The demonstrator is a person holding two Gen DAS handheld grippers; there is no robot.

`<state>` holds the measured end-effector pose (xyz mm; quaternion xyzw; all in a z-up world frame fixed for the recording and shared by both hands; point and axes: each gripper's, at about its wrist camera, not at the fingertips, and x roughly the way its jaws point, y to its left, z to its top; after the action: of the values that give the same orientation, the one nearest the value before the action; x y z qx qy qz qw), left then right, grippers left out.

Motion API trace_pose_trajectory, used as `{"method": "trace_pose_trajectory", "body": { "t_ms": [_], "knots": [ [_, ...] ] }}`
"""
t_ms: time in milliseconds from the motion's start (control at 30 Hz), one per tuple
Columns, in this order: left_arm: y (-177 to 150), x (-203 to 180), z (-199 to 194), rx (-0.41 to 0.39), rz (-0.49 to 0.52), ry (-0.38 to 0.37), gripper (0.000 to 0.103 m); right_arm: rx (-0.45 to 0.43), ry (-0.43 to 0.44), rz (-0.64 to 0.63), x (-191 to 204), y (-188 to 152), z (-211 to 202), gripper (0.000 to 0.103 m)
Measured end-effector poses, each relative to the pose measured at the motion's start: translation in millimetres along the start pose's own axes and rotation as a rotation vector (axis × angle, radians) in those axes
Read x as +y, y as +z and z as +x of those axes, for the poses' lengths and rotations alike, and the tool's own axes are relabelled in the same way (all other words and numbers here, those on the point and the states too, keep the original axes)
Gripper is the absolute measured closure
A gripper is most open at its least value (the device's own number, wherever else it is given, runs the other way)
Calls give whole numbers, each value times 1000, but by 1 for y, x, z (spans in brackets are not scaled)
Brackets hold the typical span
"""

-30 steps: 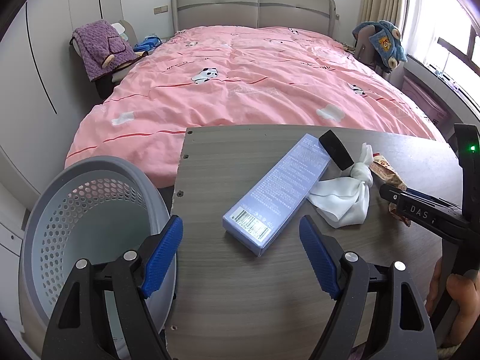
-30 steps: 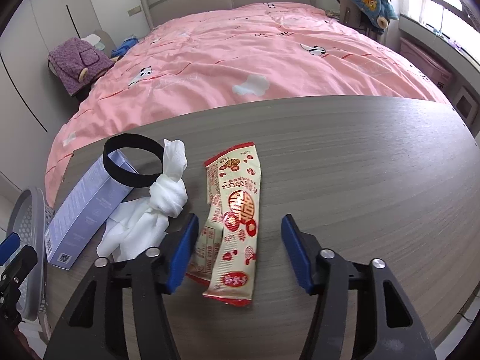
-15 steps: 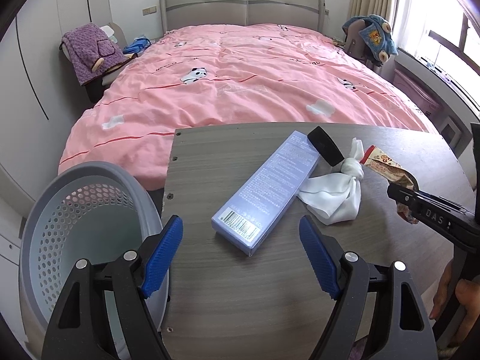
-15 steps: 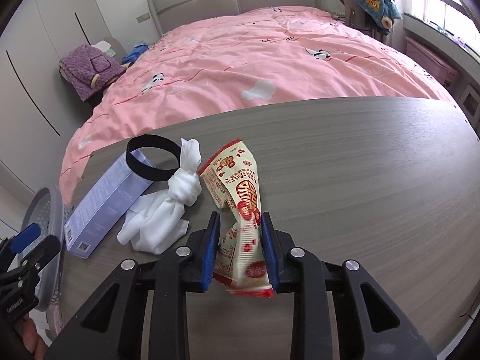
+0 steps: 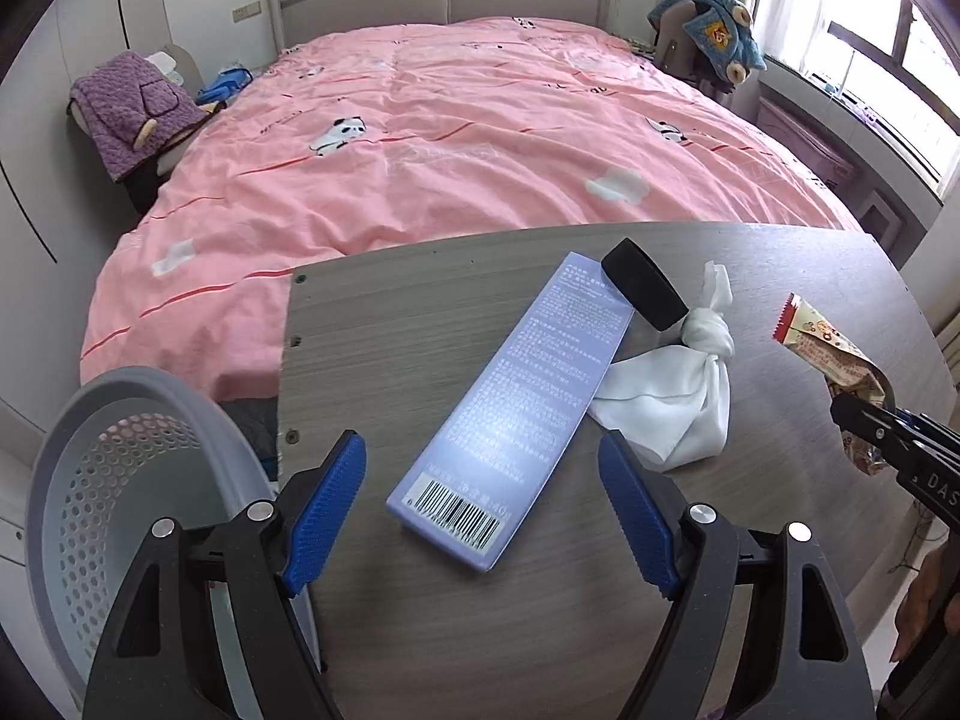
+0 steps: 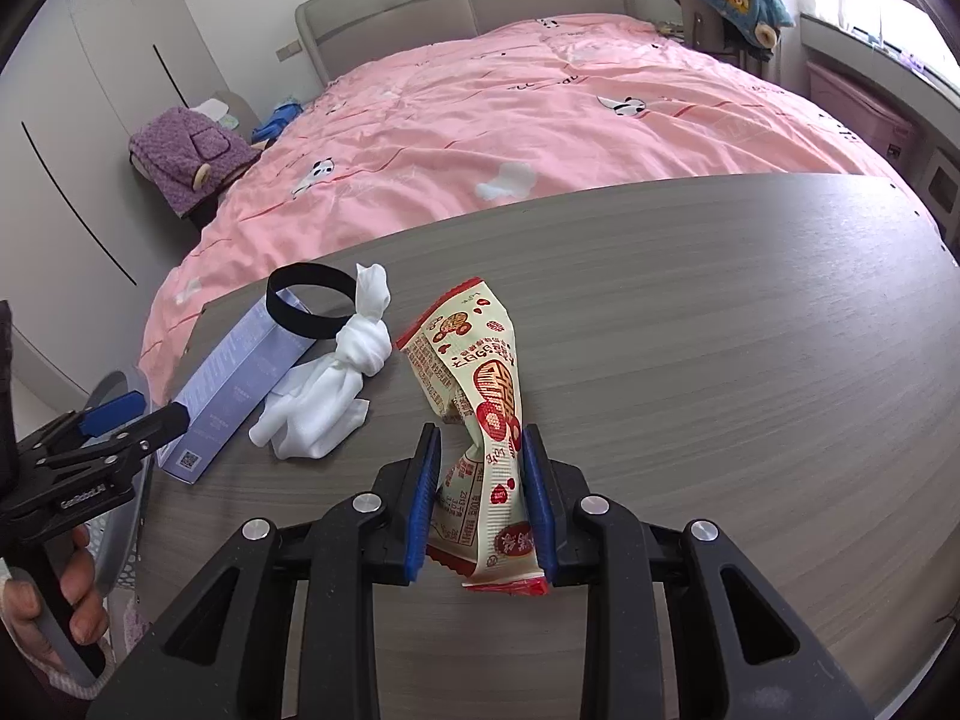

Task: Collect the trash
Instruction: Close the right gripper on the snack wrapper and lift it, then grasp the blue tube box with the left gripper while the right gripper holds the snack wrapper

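My right gripper [image 6: 480,456] is shut on a red and cream snack wrapper [image 6: 486,396], which stands crumpled between the blue pads, lifted off the grey wooden table [image 6: 720,360]. In the left wrist view that wrapper [image 5: 834,354] hangs at the right edge. My left gripper [image 5: 480,480] is open, low over the table, with the near end of a lilac carton [image 5: 516,402] between its wide jaws, untouched. A knotted white tissue [image 5: 678,396] and a black band [image 5: 645,288] lie just beyond the carton. A grey perforated bin [image 5: 96,480] stands at the table's left end.
A bed with a pink cover [image 5: 450,138] fills the room behind the table. A purple garment [image 5: 132,108] lies on a chair at the left, and a blue soft toy [image 5: 714,24] sits by the window. A hand [image 6: 72,588] holds the left gripper's handle.
The right gripper closed on the snack wrapper and raised it off the table. The left gripper shifted over the carton, so the carton's near end now lies between its jaws.
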<state>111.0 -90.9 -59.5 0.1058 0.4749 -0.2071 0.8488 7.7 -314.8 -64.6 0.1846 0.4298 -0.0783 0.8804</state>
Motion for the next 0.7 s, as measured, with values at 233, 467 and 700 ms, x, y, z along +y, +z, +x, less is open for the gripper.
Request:
{"method": "trace_pose_trajectory", "body": {
  "t_ms": [233, 467, 700],
  "knots": [
    [7, -6, 19, 29, 15, -21, 27, -7, 5, 12, -4, 1, -3, 76],
    [12, -7, 33, 37, 18, -32, 27, -6, 6, 16, -6, 1, -3, 76],
    [12, -16, 35, 33, 41, -54, 45, -5, 6, 15, -7, 2, -2, 76]
  ]
}}
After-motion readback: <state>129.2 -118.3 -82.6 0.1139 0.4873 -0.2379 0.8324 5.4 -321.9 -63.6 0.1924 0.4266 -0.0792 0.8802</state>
